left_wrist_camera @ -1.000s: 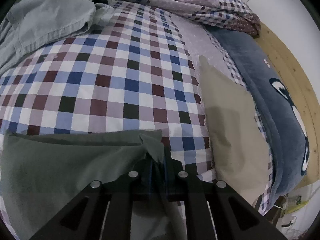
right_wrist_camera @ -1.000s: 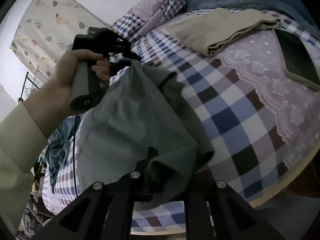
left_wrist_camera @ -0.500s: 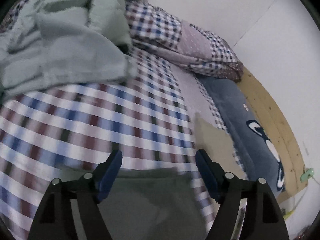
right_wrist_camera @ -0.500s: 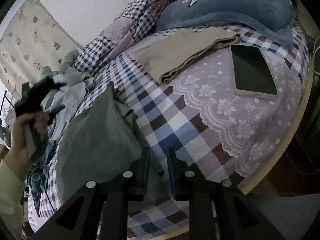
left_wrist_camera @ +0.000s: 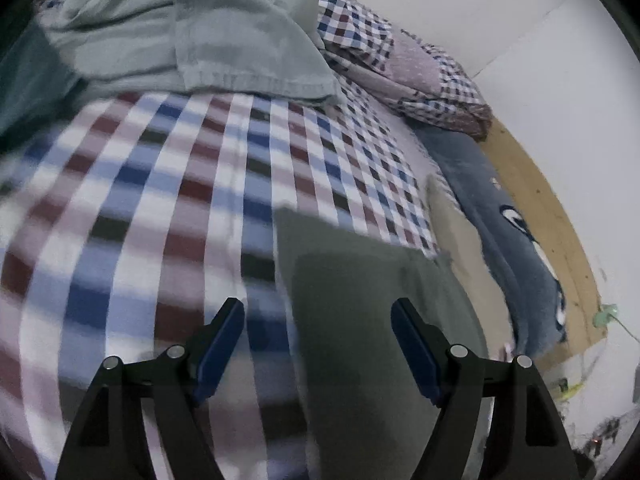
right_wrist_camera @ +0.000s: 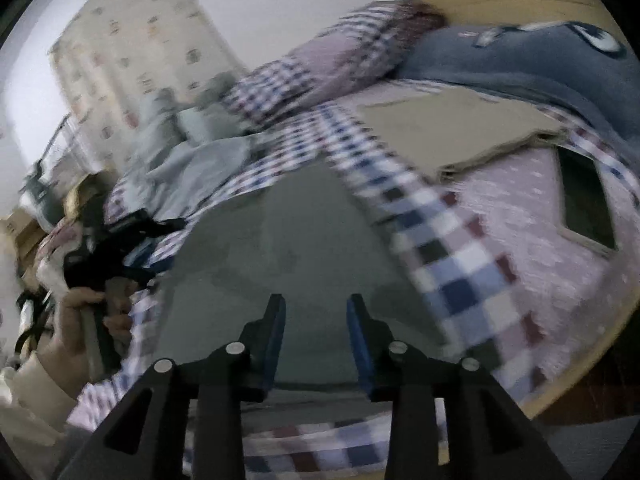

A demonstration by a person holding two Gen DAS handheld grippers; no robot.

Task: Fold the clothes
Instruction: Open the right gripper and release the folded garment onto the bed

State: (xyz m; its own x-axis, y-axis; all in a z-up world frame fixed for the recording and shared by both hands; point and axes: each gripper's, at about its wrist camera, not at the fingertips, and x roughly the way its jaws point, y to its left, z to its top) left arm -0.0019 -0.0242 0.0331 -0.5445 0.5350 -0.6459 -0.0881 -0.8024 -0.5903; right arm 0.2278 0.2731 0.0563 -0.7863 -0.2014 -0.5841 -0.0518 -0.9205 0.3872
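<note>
Checked bedspread [left_wrist_camera: 168, 184] underneath, folded grey-green garment [right_wrist_camera: 288, 248] lay flat below both grippers, left gripper [left_wrist_camera: 318, 320] spread wide, right gripper [right_wrist_camera: 316, 312] parted, neither holding anything

Before you: a matt grey-green cloth garment [left_wrist_camera: 360, 320] on a checked woven bedsheet [left_wrist_camera: 160, 200] — beyond, a fleecy blue blanket [left_wrist_camera: 500, 220] and a smooth wooden bed frame [left_wrist_camera: 552, 216].

A checked bedsheet [left_wrist_camera: 192, 184] in blue, maroon and white covers the bed. A checked quilt [left_wrist_camera: 404, 68] is bunched against the white wall [left_wrist_camera: 500, 20]. A blue plush blanket [right_wrist_camera: 532, 68] lies along the wooden bed edge [left_wrist_camera: 536, 200]. A phone [right_wrist_camera: 586, 200] rests face-up on the lilac lace-patterned cloth [right_wrist_camera: 532, 248]. A fruit-printed curtain [right_wrist_camera: 132, 60] hangs behind.
</note>
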